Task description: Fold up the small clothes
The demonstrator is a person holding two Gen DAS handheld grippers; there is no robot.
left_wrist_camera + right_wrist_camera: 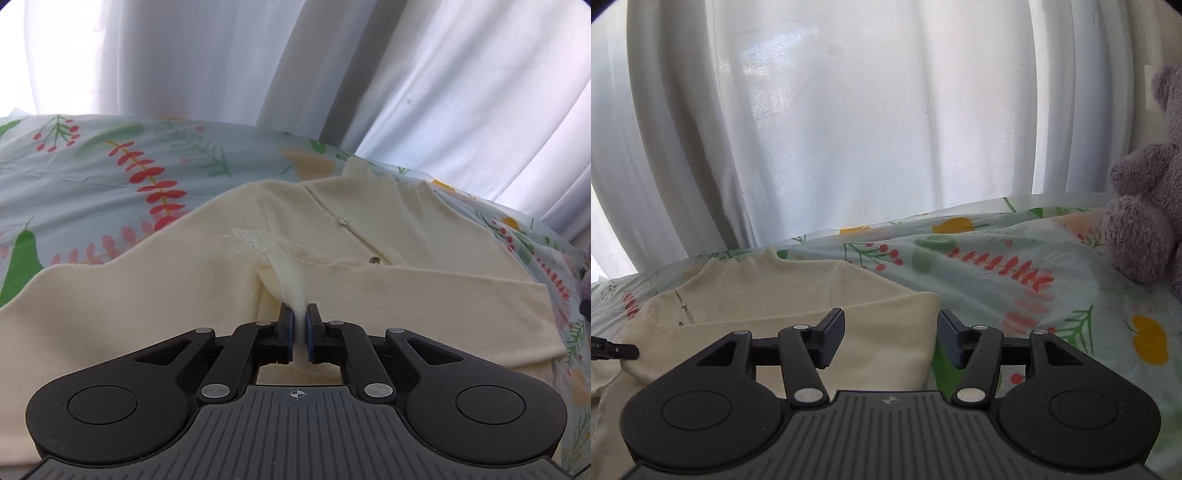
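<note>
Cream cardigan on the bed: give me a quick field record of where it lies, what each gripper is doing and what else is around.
garment: cream cardigan, partly folded, one sleeve laid across the front
surface: floral bedsheet
left gripper: fingers shut on a pinch of ribbed cardigan fabric
right gripper: fingers open, hovering at the cardigan's right folded edge, holding nothing
buttons: two visible on the placket
nearby: purple plush toy on the sheet to the right, apart from the cardigan
background: white curtain
</note>
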